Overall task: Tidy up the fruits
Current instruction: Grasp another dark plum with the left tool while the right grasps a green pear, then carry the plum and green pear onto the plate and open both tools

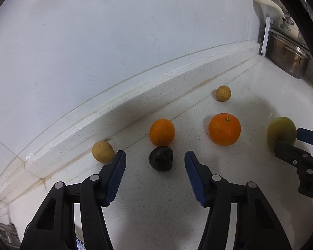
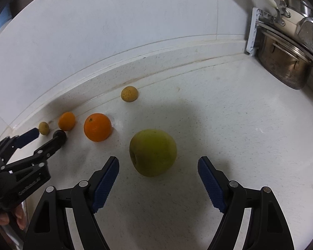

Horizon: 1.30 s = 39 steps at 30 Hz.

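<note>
Several fruits lie on a white speckled counter. In the left wrist view my left gripper [image 1: 155, 162] is open, with a dark plum [image 1: 161, 158] just ahead between its fingertips. Behind it sit a small orange [image 1: 162, 132], a large orange [image 1: 224, 129], a small yellow fruit [image 1: 102, 151] by the backsplash and a spotted yellow fruit [image 1: 223, 93]. In the right wrist view my right gripper [image 2: 158, 164] is open with a green apple [image 2: 153, 152] between its fingertips, not gripped. The large orange [image 2: 97, 127] and spotted fruit [image 2: 129, 94] lie beyond.
A raised white backsplash ledge [image 1: 135, 108] runs along the wall behind the fruits. A steel pot [image 2: 285, 62] with cream-handled pans above it stands at the far right, next to a white bracket [image 2: 253, 31]. The counter's bare surface [image 2: 240, 135] stretches right of the apple.
</note>
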Motion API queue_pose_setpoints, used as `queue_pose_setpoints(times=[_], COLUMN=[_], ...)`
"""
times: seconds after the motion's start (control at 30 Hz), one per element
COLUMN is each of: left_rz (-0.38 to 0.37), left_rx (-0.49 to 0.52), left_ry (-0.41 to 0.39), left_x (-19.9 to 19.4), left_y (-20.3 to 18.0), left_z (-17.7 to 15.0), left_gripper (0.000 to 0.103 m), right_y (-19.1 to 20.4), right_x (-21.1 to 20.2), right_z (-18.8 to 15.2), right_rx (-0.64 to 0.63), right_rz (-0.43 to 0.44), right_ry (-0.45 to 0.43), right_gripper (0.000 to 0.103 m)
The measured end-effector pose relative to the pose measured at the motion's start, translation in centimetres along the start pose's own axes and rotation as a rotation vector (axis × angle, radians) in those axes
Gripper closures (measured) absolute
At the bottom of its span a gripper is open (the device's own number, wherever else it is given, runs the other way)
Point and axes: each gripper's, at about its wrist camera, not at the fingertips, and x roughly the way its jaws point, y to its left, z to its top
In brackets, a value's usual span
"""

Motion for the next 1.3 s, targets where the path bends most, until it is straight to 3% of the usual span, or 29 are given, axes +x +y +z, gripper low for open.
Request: queue_pose_setpoints(times=[0.4, 0.63, 1.3], left_rz=[-0.05, -0.052, -0.125], left_rx=[-0.025, -0.027, -0.099], left_ry=[0.016, 0.007, -0.073], left_x=[1.4, 1.0, -6.8], left_y=[0.0, 0.0, -0.1], left_z=[0.0, -0.3, -4.0], left_gripper=[0.076, 0.077, 0.077], right_y=[0.4, 0.6, 0.6], right_x=[1.1, 0.9, -3.0], right_z=[0.4, 0.0, -1.8], right_rx=[-0.03, -0.054, -0.116], right_rz=[0.016, 0.014, 0.117], right_ry=[0.031, 0.014, -0.067], right_gripper=[0.053, 0.054, 0.061])
